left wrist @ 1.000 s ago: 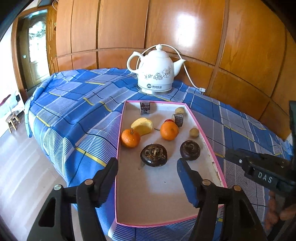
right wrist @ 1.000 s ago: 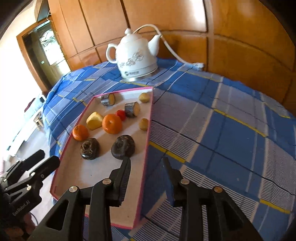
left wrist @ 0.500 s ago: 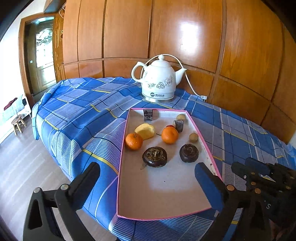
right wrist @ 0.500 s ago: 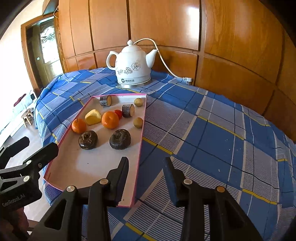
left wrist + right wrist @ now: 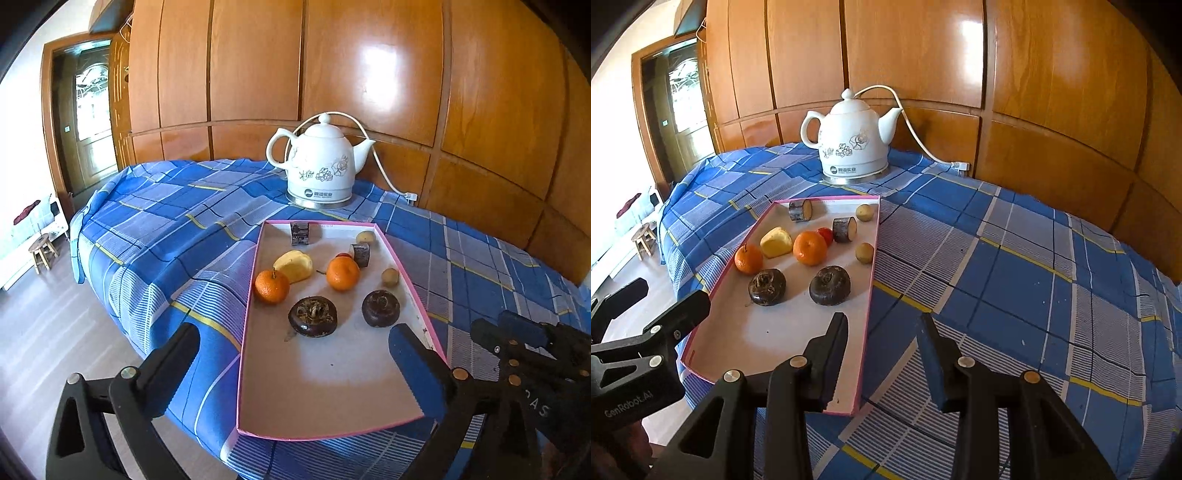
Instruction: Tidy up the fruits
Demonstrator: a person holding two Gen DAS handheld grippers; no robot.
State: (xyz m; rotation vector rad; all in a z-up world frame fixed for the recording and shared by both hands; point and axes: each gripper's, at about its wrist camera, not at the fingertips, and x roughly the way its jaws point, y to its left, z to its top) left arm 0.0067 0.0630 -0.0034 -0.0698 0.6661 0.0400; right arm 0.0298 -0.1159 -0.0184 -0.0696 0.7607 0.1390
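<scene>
**Both grippers empty before the fruit tray**

Left gripper (image 5: 295,362): fingers spread wide, just opened, nothing between them. Between and beyond the fingertips, the pink-rimmed tray (image 5: 246,332) on the blue plaid cloth (image 5: 166,229).

In the tray, left to right beyond the left fingers:
- two tangerines, one (image 5: 272,287) by the left rim, one (image 5: 342,273) further right
- one yellow fruit piece (image 5: 294,265) touching the left tangerine
- one small red fruit (image 5: 343,255), mostly hidden behind the right tangerine
- two dark round flattened fruits (image 5: 313,316) (image 5: 381,308), nearest the fingertips
- two dark cut cylinders (image 5: 299,233) (image 5: 360,254)
- two small tan fruits (image 5: 366,237) (image 5: 390,277) by the right rim

Beyond the tray, one white floral kettle (image 5: 319,164) with a logo too small to read, cord trailing right to the wooden wall panels (image 5: 369,74).

Right gripper (image 5: 882,332): fingers a little apart, empty; left finger over the tray's near right corner, right finger over bare cloth. "GenRobot.AI" readable on the left gripper's body in the right view. One wooden stool (image 5: 42,251) on the floor far left.
</scene>
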